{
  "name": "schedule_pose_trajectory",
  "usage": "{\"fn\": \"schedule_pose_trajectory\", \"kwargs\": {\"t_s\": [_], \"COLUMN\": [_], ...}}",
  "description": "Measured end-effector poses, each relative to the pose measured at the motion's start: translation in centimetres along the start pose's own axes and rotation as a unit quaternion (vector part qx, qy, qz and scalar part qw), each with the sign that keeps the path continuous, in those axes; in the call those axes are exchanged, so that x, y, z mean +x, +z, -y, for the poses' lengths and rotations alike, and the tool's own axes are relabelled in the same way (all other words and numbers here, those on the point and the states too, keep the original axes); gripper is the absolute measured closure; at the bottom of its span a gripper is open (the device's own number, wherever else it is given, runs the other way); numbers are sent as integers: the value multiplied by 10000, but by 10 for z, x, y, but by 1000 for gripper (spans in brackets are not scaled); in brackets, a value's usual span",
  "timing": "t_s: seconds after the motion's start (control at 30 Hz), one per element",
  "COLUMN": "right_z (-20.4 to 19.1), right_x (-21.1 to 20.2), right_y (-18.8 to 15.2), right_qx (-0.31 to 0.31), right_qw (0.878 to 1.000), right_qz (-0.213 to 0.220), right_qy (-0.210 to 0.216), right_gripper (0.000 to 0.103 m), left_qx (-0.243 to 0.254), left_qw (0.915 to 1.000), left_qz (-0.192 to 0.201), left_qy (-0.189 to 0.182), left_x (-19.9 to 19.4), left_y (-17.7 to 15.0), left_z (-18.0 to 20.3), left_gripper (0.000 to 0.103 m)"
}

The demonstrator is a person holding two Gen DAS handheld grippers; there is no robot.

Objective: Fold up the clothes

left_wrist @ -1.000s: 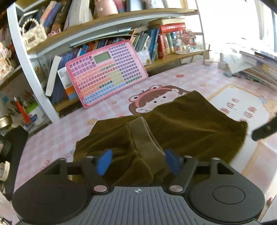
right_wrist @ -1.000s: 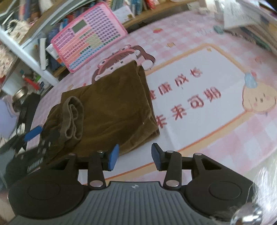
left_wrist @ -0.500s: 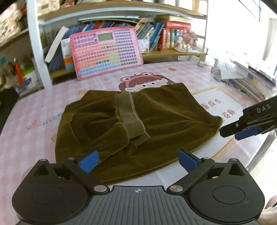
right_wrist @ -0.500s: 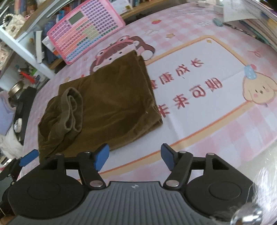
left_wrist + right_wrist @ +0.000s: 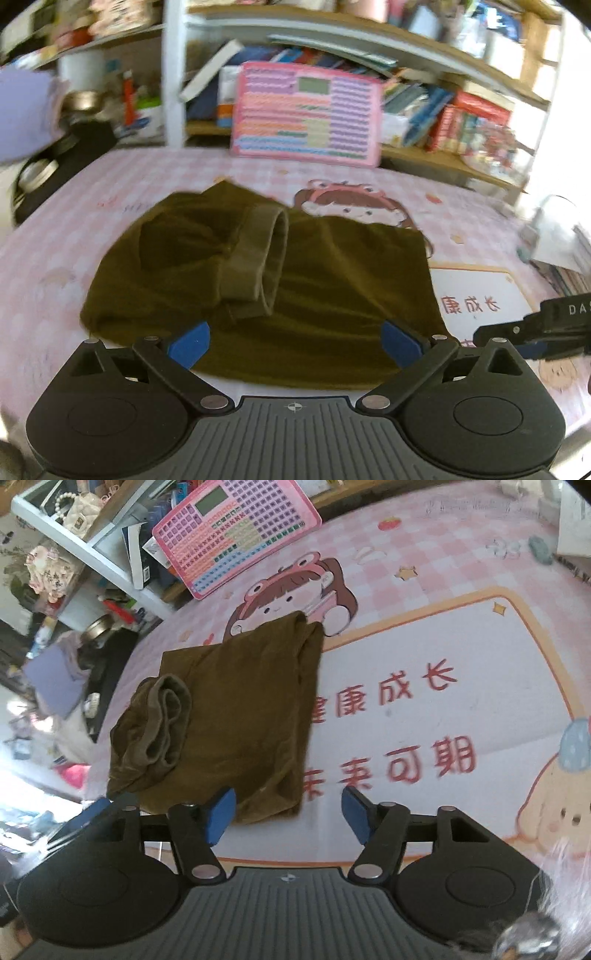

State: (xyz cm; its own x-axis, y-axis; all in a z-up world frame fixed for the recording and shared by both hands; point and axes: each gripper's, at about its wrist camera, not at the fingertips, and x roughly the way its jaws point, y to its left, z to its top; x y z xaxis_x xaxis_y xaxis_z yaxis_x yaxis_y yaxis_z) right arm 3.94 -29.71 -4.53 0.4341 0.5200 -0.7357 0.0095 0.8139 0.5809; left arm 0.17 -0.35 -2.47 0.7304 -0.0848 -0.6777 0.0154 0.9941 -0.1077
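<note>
A folded olive-brown garment [image 5: 303, 288] lies flat on the pink cartoon table mat [image 5: 476, 295]. Its ribbed cuff [image 5: 258, 258] lies on top, toward the garment's left side. My left gripper [image 5: 295, 345] is open and empty, above the garment's near edge. In the right wrist view the garment [image 5: 240, 720] lies ahead and to the left, with the cuff [image 5: 162, 720] at its left end. My right gripper [image 5: 286, 816] is open and empty, beside the garment's near right corner. The right gripper's finger also shows in the left wrist view [image 5: 535, 328].
A pink keyboard toy [image 5: 306, 114] leans on the bookshelf [image 5: 424, 155] at the table's back. Books and papers [image 5: 561, 240] sit at the right. A black object and metal tins [image 5: 48, 166] stand at the left edge. The mat [image 5: 443, 664] stretches right of the garment.
Both grippers have opened wider and pulled back from the garment. The left view has swung and risen, so the whole folded garment now lies ahead of it.
</note>
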Motion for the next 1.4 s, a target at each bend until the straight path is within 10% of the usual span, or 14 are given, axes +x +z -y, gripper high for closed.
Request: {"fn": "schedule_pose_trajectory", "kwargs": {"t_s": [0.23, 0.67, 1.03, 1.4], "right_z": [36, 38, 30, 15], "right_x": [5, 39, 51, 39], "right_y": [12, 32, 44, 56], "right_qx": [259, 719, 796, 633], "right_qw": [9959, 9862, 9827, 9805], "right_qz": [-620, -1053, -1107, -955], "right_qy": [603, 1058, 1256, 1595], "right_gripper": [60, 66, 93, 93], "left_qx": [-309, 836, 2929, 3729], "left_qw": [9993, 9927, 9519, 9242], "left_qz": [-178, -846, -875, -608], "left_qy": [103, -176, 178, 554], "left_x": [-13, 1, 33, 59], "left_y": [-12, -15, -32, -29], "left_z": [25, 82, 132, 159], "left_gripper": [2, 3, 6, 67]}}
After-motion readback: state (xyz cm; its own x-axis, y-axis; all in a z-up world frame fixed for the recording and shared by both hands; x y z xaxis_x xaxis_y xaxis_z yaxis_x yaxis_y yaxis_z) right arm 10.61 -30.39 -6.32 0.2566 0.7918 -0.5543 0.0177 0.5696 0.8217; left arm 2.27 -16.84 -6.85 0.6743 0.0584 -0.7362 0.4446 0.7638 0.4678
